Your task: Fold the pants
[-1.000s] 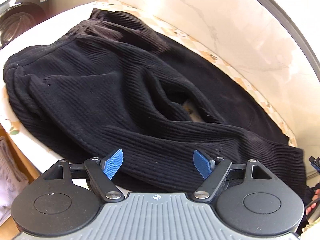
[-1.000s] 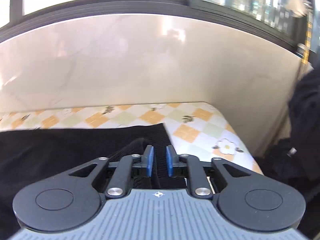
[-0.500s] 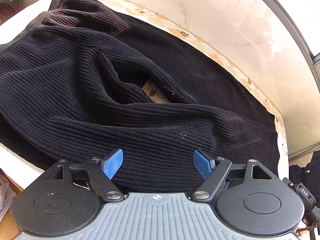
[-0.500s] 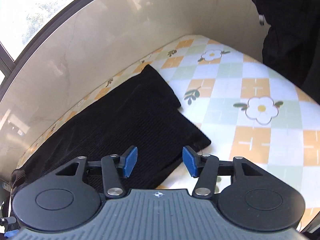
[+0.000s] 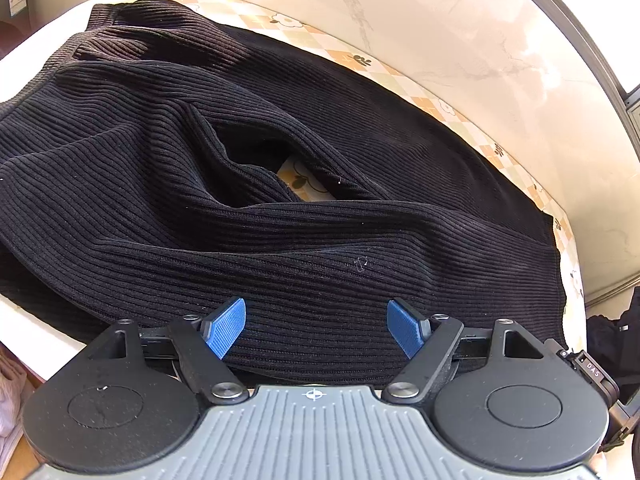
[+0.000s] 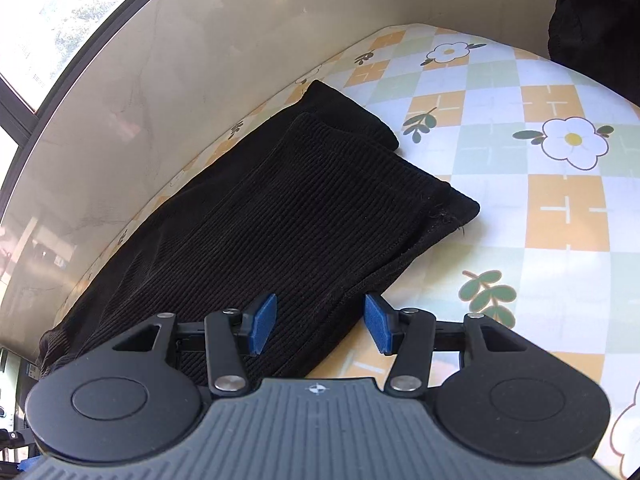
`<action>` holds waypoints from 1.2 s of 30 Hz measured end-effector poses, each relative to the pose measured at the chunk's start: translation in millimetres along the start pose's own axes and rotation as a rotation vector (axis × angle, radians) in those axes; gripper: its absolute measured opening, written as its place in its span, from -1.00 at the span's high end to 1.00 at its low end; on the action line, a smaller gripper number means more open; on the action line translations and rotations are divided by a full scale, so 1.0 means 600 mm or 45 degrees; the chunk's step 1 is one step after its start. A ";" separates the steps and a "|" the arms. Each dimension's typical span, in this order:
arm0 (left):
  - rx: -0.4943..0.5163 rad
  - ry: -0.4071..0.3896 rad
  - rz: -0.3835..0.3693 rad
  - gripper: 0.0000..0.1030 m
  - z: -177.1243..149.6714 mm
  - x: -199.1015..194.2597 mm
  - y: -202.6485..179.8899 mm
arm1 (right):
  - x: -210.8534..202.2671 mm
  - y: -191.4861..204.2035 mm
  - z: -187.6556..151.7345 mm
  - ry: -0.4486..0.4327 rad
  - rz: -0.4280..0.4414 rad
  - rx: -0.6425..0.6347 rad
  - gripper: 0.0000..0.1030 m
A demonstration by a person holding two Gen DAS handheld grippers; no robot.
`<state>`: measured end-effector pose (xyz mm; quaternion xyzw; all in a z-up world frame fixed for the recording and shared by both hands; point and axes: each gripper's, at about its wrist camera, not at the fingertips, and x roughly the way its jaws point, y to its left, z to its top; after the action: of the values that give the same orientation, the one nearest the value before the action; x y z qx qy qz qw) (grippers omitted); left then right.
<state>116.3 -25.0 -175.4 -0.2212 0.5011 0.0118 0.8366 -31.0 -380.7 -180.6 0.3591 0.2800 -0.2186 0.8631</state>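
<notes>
A flat surface is covered by a checked cloth point(image 6: 560, 216) printed with orange and green squares, white flowers and leaves. It is set against a pale marble-like wall. Black ribbed pants point(image 5: 280, 248) are spread on it, the two leg ends point(image 6: 360, 184) laid one over the other.

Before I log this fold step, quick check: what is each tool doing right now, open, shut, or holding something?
Left tool: open, holding nothing, over the black pants.
Right tool: open, holding nothing, over the pants' leg ends.
</notes>
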 end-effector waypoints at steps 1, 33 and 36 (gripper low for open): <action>-0.015 -0.004 0.003 -0.55 0.000 -0.002 0.005 | 0.004 0.000 0.003 -0.007 0.002 0.009 -0.02; -1.147 -0.400 0.085 -0.14 -0.046 -0.136 0.386 | -0.191 0.197 0.129 -0.627 0.243 -0.097 0.79; -1.141 -0.404 0.033 0.15 -0.041 -0.127 0.396 | -0.195 0.211 0.135 -0.627 0.234 -0.135 0.79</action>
<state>0.5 195.3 -206.0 -0.5494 0.3153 0.2709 0.7248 -18.6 -338.2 4.7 0.2732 0.0389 -0.2050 0.9391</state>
